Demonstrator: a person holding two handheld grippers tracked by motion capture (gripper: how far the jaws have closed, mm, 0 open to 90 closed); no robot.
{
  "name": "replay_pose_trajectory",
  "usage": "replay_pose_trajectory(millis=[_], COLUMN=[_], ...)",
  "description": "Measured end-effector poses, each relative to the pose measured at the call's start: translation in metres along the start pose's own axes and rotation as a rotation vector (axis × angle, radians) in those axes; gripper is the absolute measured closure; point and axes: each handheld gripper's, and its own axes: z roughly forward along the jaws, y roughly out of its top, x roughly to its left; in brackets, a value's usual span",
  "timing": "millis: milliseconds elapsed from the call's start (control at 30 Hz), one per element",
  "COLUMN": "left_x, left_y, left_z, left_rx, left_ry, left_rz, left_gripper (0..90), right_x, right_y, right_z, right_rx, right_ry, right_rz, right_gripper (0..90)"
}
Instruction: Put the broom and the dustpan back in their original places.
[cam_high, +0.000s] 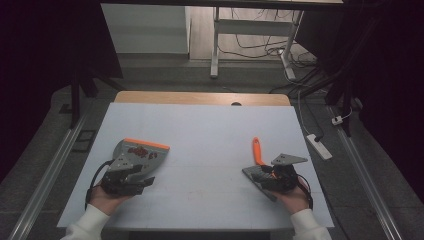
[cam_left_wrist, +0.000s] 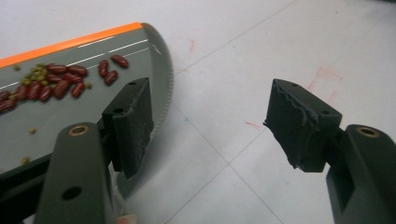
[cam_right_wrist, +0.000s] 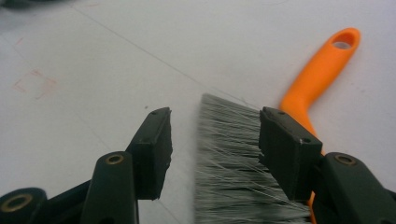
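Note:
A grey dustpan (cam_high: 141, 150) with an orange front lip lies on the white table (cam_high: 210, 135) at the left. It holds red beans (cam_left_wrist: 60, 84) and a few small green ones. My left gripper (cam_high: 131, 175) sits at the pan's near end; in the left gripper view the left gripper (cam_left_wrist: 215, 123) is open, its left finger (cam_left_wrist: 133, 123) over the pan's curved edge, with bare table in the gap. At the right lies a brush with an orange handle (cam_high: 257, 150). My right gripper (cam_right_wrist: 212, 144) stands open above its grey bristles (cam_right_wrist: 229, 163), which lie between the jaws; the handle (cam_right_wrist: 322, 65) points away.
Faint red marks (cam_left_wrist: 322, 74) show on the white surface. A strip of wooden tabletop (cam_high: 200, 97) runs along the far edge. On the floor to the right lies a white power strip (cam_high: 320, 146), with cables and a white frame (cam_high: 216, 45) beyond.

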Motion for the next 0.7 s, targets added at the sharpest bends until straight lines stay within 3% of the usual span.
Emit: replay_pose_trajectory(millis=[200, 700], left_x=[-0.0023, 0.0025], left_y=[-0.0043, -0.0057], left_z=[0.0007, 0.0018], left_rx=[0.007, 0.012], left_ry=[-0.015, -0.010], left_rz=[0.009, -0.018], left_gripper=[32.5, 32.2], right_x=[0.0104, 0.0048], right_y=[-0.0010, -0.0041], right_z=[0.0050, 0.0022], right_rx=[0.021, 0.006], right_ry=[0.019, 0.021], right_rz=[-0.060, -0.049], right_gripper=[44.5, 44.6])
